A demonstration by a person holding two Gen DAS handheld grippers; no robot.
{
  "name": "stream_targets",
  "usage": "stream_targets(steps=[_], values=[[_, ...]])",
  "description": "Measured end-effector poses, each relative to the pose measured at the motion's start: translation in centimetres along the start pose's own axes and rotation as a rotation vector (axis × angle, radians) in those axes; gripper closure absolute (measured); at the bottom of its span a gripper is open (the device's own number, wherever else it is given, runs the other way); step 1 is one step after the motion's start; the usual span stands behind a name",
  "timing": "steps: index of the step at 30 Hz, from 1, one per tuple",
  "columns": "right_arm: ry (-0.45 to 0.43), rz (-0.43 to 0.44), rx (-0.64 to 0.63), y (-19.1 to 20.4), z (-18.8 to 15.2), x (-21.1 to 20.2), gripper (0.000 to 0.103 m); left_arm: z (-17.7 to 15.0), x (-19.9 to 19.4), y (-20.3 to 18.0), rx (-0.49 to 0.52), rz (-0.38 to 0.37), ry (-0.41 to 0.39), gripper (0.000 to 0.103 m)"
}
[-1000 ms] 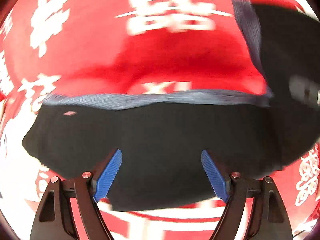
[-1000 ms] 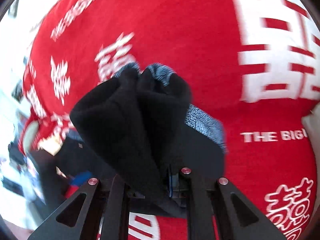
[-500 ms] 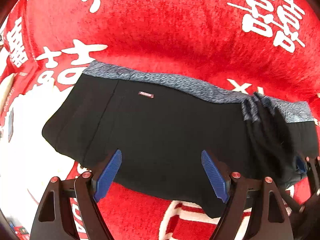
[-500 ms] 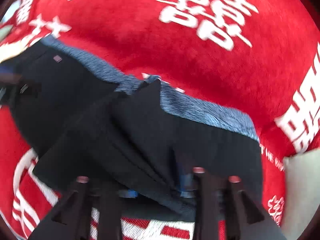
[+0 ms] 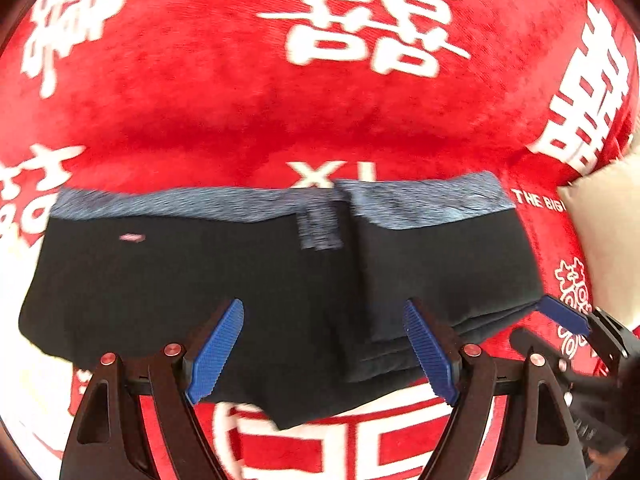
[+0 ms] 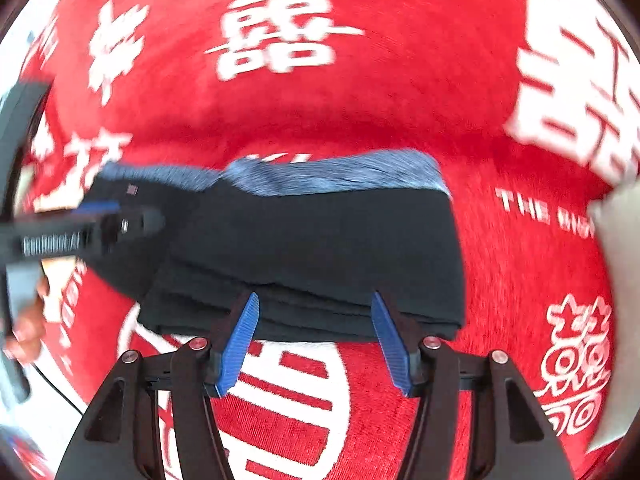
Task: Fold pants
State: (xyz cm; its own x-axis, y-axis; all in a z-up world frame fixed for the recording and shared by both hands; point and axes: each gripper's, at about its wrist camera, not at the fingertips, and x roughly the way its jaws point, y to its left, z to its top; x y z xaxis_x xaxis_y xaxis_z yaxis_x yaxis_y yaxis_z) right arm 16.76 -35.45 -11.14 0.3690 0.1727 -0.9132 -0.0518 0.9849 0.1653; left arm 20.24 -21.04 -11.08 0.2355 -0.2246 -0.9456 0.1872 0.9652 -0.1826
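1. One red cloth (image 5: 224, 120) with white characters is filling both views, spreading beyond and beneath both claws.
2. Black pants (image 5: 200, 280) with a grey-blue waistband (image 5: 192, 200) are lying flat on it, stretching ahead of the left claw (image 5: 324, 344) and past both its sides; their right part is lying doubled in layers.
3. Left claw's blue pads (image 5: 216, 348) are standing wide apart over the pants' near edge, pinching nothing.
4. Right claw (image 6: 316, 340) is hovering at the folded stack's near edge; its jaws have just been opening, and the pads (image 6: 240, 340) are standing clear of the fabric, nothing between them.
5. Beyond the right claw's right side, a pale cushion (image 6: 620, 260) is showing at the cloth's edge.
6. Small tag (image 5: 131, 237) is sitting on the pants, ahead-left of the left claw.
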Motion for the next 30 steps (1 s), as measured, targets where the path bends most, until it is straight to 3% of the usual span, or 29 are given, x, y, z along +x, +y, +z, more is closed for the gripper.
stream_targets(steps=[8,9,10,11,12,13,16,17,18,22,30], values=[[0.032,-0.060,0.207,-5.6,1.6,3.0,0.040,1.2,3.3,-2.2,0.027,-0.043,0.074,0.023],[0.050,-0.049,0.242,-6.4,1.6,3.7,0.040,1.1,3.8,-2.3,0.024,-0.057,0.084,0.031],[0.062,-0.040,0.259,-6.9,1.6,4.0,0.040,1.1,4.1,-2.4,0.022,-0.074,0.101,0.064],[0.076,-0.029,0.268,-7.2,1.7,4.4,0.039,1.0,4.6,-2.5,0.018,-0.089,0.132,0.080],[0.080,-0.027,0.267,-7.3,1.8,4.4,0.039,0.9,4.9,-2.5,0.011,-0.082,0.149,0.080],[0.083,-0.026,0.257,-7.4,1.8,4.3,0.039,0.8,4.7,-2.5,0.013,-0.087,0.147,0.088],[0.094,-0.012,0.246,-7.4,1.7,3.9,0.039,0.5,3.3,-2.4,0.028,-0.109,0.127,0.090],[0.098,-0.004,0.244,-7.4,1.5,3.7,0.039,0.2,2.9,-2.3,0.038,-0.106,0.125,0.096],[0.101,0.000,0.236,-7.3,1.3,3.6,0.039,-0.2,2.9,-2.2,0.045,-0.105,0.133,0.097],[0.105,-0.031,0.154,-5.8,0.6,3.7,0.039,-2.8,4.8,-1.9,0.046,-0.075,0.167,0.097],[0.124,-0.035,0.111,-5.2,0.4,3.5,0.039,-5.1,4.0,-3.1,0.088,0.005,0.105,0.097]])
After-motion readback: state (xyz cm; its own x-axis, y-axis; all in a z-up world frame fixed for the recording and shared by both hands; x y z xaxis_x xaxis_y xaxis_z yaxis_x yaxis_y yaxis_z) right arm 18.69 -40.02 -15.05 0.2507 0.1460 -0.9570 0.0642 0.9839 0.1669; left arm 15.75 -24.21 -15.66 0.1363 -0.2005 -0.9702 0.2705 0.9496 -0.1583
